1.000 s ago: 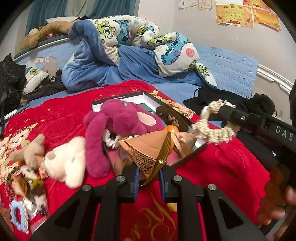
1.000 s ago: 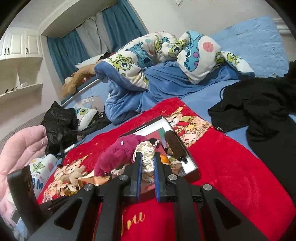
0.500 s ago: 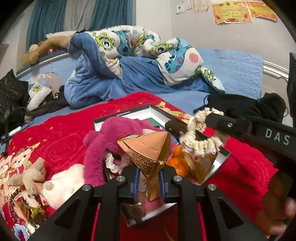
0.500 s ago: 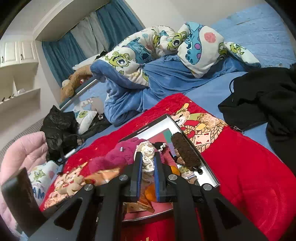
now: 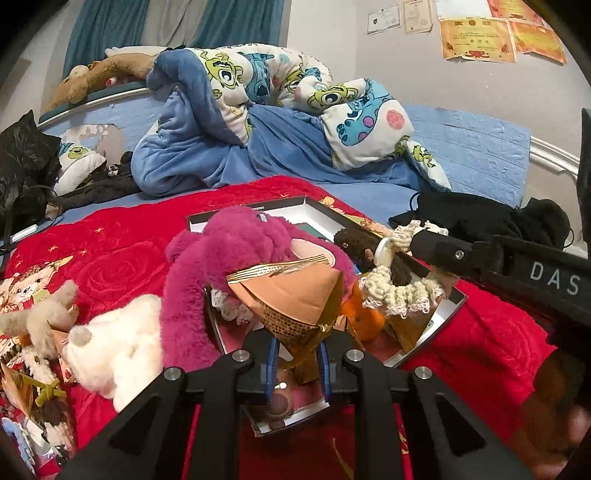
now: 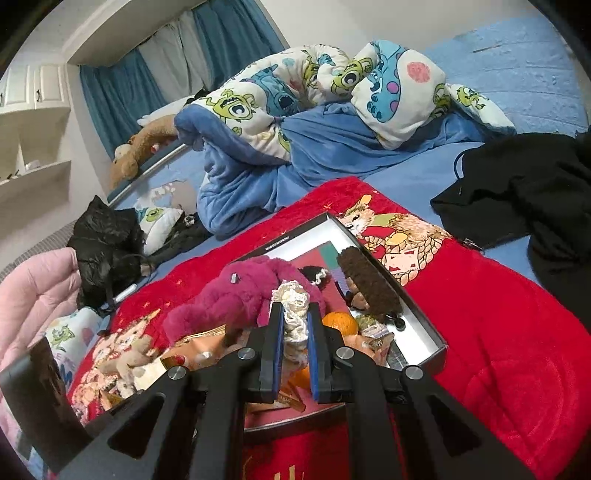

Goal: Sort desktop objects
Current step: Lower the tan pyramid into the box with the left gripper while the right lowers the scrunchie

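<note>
The left gripper [image 5: 296,355] is clenched on a tan, pyramid-shaped paper packet [image 5: 291,295], held over the near end of a shallow black-rimmed tray [image 5: 448,306] that sits on a red blanket [image 5: 118,258]. The right gripper [image 6: 293,345] is clamped on a cream crocheted scrunchie [image 6: 293,299], also above the tray.

The left wrist view shows what the right one hides: the right gripper from the side, entering from the right, with the scrunchie's whole loop [image 5: 402,291] hanging over the tray's right half. It also shows a white plush toy [image 5: 118,343] and a beige plush toy [image 5: 44,317] lying on the blanket left of the tray, and framed certificates [image 5: 476,33] on the far wall.

The right wrist view shows the tray's interior more plainly: a magenta plush bear [image 6: 243,291] sprawls over its left side, a dark brown fuzzy toy [image 6: 369,284] leans along its right rim, and an orange [image 6: 340,320] sits just right of the gripper. Only this view shows a pink sleeve [image 6: 33,288] at the left edge and white shelves [image 6: 33,147] far left. Both views take in the rumpled cartoon-print duvet [image 5: 258,85] at the far side.
</note>
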The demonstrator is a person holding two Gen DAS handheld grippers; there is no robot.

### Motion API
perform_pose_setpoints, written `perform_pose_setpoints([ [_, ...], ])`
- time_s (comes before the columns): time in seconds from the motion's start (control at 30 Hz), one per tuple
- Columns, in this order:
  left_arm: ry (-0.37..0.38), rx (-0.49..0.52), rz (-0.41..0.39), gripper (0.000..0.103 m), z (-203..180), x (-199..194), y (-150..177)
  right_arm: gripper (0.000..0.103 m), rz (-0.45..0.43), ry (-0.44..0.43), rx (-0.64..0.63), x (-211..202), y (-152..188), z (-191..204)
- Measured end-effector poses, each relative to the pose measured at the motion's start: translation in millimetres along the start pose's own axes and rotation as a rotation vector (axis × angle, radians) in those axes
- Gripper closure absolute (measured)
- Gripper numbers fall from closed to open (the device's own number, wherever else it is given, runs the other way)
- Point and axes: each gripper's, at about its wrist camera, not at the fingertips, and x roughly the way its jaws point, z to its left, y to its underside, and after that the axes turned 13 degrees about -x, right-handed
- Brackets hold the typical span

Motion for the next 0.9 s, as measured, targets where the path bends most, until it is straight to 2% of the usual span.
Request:
perform_pose_setpoints([
  [0.23, 0.020, -0.030, 0.000, 0.085, 6.0, -6.9, 4.6, 0.092, 0.027, -0.002, -0.002, 1.3, 5.0, 3.9],
  [0.47, 0.024, -0.031, 0.015, 0.085, 6.8, -4.5, 6.5, 0.092, 0.100, 0.040, -0.038, 10.0, 13.2, 8.7],
  [0.9, 0.032, -0.021, 0.016, 0.085, 5.5, -4.5, 7.2, 0.092, 0.089, 0.037, -0.005, 8.5, 13.1, 1.2],
])
